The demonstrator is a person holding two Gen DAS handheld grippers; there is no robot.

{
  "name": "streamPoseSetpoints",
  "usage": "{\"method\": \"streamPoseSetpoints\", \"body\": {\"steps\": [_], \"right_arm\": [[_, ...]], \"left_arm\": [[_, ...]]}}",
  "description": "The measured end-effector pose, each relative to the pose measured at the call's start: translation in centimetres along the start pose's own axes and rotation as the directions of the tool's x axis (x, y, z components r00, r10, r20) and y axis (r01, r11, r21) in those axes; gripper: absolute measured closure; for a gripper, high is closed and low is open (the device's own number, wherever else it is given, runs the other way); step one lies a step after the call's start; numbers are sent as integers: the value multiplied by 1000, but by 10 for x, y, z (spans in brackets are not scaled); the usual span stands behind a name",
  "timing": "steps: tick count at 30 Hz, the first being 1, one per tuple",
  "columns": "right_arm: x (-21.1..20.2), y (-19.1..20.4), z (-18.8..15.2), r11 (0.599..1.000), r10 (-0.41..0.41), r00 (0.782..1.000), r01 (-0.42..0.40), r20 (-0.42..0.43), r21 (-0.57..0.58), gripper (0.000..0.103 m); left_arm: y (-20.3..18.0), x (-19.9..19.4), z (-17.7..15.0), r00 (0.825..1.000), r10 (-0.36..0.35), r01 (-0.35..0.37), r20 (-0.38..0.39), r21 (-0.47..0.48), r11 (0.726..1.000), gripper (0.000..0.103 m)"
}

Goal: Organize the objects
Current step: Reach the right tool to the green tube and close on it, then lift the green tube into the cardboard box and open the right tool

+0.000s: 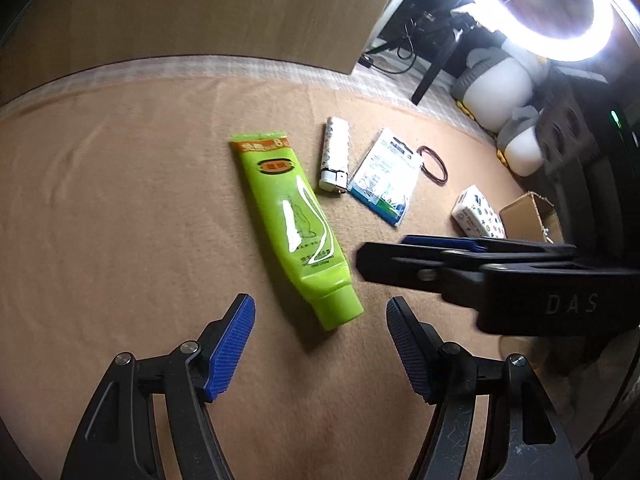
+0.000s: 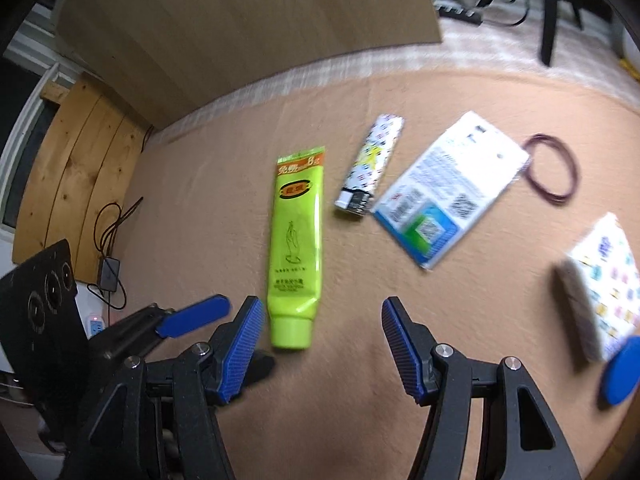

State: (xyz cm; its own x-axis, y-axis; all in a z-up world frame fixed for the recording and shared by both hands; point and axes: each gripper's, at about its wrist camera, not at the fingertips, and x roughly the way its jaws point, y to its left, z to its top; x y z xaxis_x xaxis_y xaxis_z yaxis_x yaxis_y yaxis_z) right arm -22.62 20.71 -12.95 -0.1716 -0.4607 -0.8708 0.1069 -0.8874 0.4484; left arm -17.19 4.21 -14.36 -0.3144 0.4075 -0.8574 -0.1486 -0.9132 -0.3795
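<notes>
A lime-green tube (image 1: 292, 232) lies on the tan cloth with its cap toward me. To its right lie a white lighter (image 1: 335, 152), a blue-and-white packet (image 1: 386, 176), a dark rubber band (image 1: 434, 164) and a patterned tissue pack (image 1: 478, 212). My left gripper (image 1: 320, 320) is open above the cloth; the tube's cap shows between its fingertips, untouched. My right gripper (image 2: 320, 320) is open too, with the tube (image 2: 296, 240) cap close to its left finger. The lighter (image 2: 372, 164), packet (image 2: 448, 188), band (image 2: 552, 172) and tissue pack (image 2: 604, 284) lie ahead to the right.
A wooden board (image 1: 180, 12) stands behind the cloth. A cardboard box (image 1: 528, 216), plush toys (image 1: 500, 84) and a ring light (image 1: 552, 4) crowd the right. Wooden planks (image 2: 80, 160) and cables (image 2: 112, 240) lie beyond the left edge. A blue oval thing (image 2: 620, 372) shows at the right edge.
</notes>
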Motion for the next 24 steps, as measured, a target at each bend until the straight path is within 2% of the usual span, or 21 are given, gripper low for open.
{"method": "streamPoseSetpoints", "body": {"steps": [3, 5, 9, 11, 14, 15, 18, 24], "right_arm": [[13, 0, 9, 1000, 6, 1000, -6, -30, 2, 45], [19, 0, 12, 1000, 16, 999, -16, -44, 3, 46], [31, -2, 16, 999, 37, 997, -37, -69, 13, 57], [34, -2, 17, 999, 40, 997, -40, -67, 3, 58], [44, -4, 20, 997, 74, 993, -74, -92, 8, 72], [47, -5, 20, 997, 77, 992, -76, -99, 8, 73], [48, -10, 20, 997, 80, 993, -80, -84, 11, 75], [47, -21, 18, 988, 138, 989, -133, -62, 78, 82]], "left_arm": [[2, 8, 3, 1000, -15, 15, -15, -5, 1000, 34], [5, 14, 4, 999, -25, 24, -23, -13, 1000, 41], [10, 19, 6, 999, -47, 46, -19, -24, 999, 47], [11, 21, 9, 998, -57, 56, -18, -25, 998, 49], [12, 23, 12, 998, -68, 67, -14, -21, 998, 54], [12, 23, 14, 998, -67, 67, -13, -19, 998, 54], [14, 25, 16, 997, -74, 73, -6, -27, 997, 57], [13, 22, 13, 998, -63, 63, 0, -22, 998, 59]]}}
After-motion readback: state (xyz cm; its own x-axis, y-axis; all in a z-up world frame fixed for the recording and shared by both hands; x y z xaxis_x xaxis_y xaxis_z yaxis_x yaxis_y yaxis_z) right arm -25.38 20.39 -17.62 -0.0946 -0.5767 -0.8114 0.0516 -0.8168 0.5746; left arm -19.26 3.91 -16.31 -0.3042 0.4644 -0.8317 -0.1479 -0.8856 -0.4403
